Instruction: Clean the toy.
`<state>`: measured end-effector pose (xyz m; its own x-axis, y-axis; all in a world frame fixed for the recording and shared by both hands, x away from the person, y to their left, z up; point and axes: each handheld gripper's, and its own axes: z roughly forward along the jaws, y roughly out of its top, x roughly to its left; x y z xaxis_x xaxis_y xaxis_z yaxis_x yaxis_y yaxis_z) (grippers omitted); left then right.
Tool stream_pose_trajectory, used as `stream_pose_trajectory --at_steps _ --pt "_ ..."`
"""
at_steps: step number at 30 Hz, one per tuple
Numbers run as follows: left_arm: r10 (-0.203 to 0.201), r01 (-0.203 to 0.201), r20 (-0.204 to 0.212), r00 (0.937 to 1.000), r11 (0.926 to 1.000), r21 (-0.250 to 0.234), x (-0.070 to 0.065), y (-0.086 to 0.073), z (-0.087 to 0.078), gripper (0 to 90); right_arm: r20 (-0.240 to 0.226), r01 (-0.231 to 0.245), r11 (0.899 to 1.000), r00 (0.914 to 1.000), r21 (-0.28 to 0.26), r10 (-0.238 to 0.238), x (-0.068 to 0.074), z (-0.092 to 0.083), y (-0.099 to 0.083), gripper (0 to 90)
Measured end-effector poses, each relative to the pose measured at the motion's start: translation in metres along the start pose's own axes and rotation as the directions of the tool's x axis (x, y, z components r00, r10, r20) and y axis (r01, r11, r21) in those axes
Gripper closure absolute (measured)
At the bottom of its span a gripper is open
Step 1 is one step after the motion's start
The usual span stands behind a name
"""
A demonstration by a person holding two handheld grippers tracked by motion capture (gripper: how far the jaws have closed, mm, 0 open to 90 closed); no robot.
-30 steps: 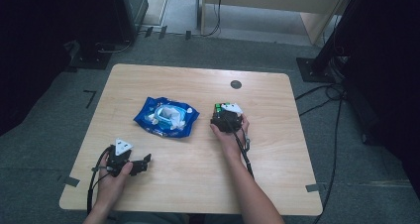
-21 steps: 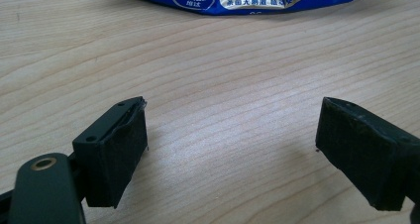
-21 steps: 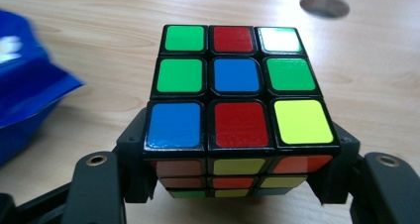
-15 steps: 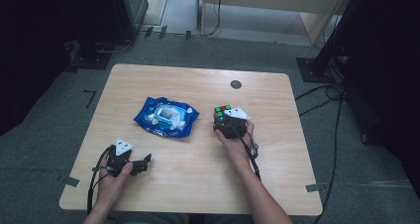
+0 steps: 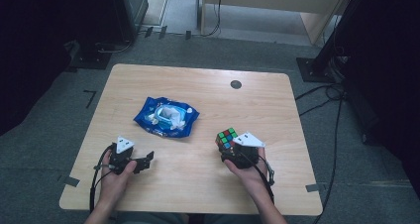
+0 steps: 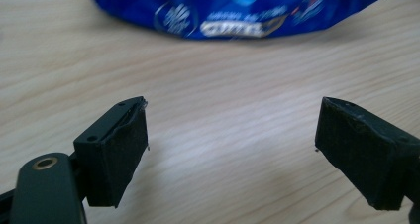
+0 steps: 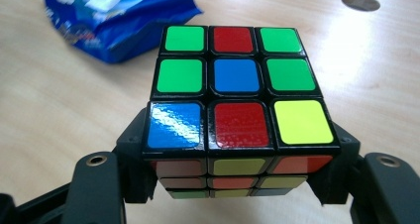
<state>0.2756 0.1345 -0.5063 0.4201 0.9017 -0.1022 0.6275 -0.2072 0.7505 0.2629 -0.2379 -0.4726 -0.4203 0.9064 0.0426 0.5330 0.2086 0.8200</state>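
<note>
At the left of the high view we see the person's left hand point(image 5: 115, 177) resting near the front edge of the wooden table point(image 5: 277, 100), wrapped around the left gripper point(image 5: 143, 160), whose grey three-cornered plate sits on top and whose black cable trails back toward the table's near edge. In the left gripper view its two black jaws stand spread wide apart with nothing but bare wood grain between them, and the lower edge of a blue packet point(image 6: 237, 11) lies across the top of the frame, ahead of the jaws and apart from them. Moving rightward in the high view, that same blue packet point(image 5: 166, 116) lies flat around the middle of the table, slightly left of centre, with a pale opening or label on its upper face. Farther right, a small dark round disc point(image 5: 236, 84) is set into the tabletop near the far edge. At the right, we find the person's right hand point(image 5: 246, 169) holding the right gripper point(image 5: 228, 147), and its jaws pinch a colour cube point(image 5: 227, 138) by two opposite sides. In the right gripper view the colour cube point(image 7: 237, 87) sits squarely between the jaws, its top face showing green, red, blue and yellow squares, held just above the wood and well apart from the packet.
</note>
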Motion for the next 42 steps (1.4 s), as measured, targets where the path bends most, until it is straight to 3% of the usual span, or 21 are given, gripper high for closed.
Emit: stream_pose_trajectory --at_steps 7,12,15,19,23,27,31,36,38,40,42 --pt "0.03 -0.029 0.029 0.9991 0.9992 -0.027 -0.016 0.015 0.007 13.1 -0.018 -0.015 1.0 0.9997 0.009 0.015 0.0 -0.008 -0.014 34.4" --pt "0.009 -0.008 0.021 0.9997 0.9987 -0.051 -0.02 0.028 0.017 15.7 -0.025 -0.026 1.0 0.9994 0.006 0.026 0.001 -0.007 -0.014 34.4" --pt "0.008 -0.005 0.032 0.9994 0.9962 -0.087 -0.024 0.041 0.022 24.2 -0.026 -0.013 1.0 0.9996 0.007 0.014 0.003 -0.005 -0.015 34.4" --pt "0.063 -0.06 0.025 0.9977 0.9919 -0.112 -0.037 0.056 0.031 30.7 -0.03 -0.007 1.0 0.9995 0.018 0.008 0.005 -0.003 -0.018 34.4" --pt "0.065 -0.061 0.021 0.9977 0.9899 -0.127 -0.045 0.071 0.043 37.7 -0.035 -0.006 1.0 0.9994 0.026 0.007 0.006 -0.002 -0.02 34.4" --pt "0.05 -0.047 0.021 0.9985 0.991 -0.125 -0.051 0.084 0.055 45.8 -0.037 0.005 0.999 0.9993 0.032 -0.004 0.008 0.0 -0.021 34.4" --pt "0.064 -0.068 -0.033 0.9974 0.9912 -0.114 -0.061 0.092 0.064 48.6 -0.047 0.009 0.999 0.9989 0.036 -0.008 0.008 0.0 -0.022 34.4" --pt "0.078 -0.083 -0.07 0.9945 0.9941 -0.069 -0.071 0.096 0.074 57.1 -0.049 0.004 0.999 0.9988 0.045 -0.002 0.006 0.001 -0.024 34.4" --pt "0.052 -0.055 -0.062 0.9967 0.9969 -0.055 -0.068 0.096 0.078 59.8 -0.05 0.004 0.999 0.9988 0.046 -0.001 0.005 0.0 -0.024 34.4" --pt "0.037 -0.04 -0.054 0.9979 0.9976 -0.057 -0.064 0.096 0.077 69.4 -0.051 0.006 0.999 0.9987 0.041 -0.004 0.005 0.0 -0.024 34.4" --pt "0.023 -0.024 -0.019 0.9996 0.998 -0.058 -0.058 0.097 0.074 78.8 -0.05 0.002 0.999 0.9988 0.043 0.001 0.004 -0.001 -0.025 34.4"
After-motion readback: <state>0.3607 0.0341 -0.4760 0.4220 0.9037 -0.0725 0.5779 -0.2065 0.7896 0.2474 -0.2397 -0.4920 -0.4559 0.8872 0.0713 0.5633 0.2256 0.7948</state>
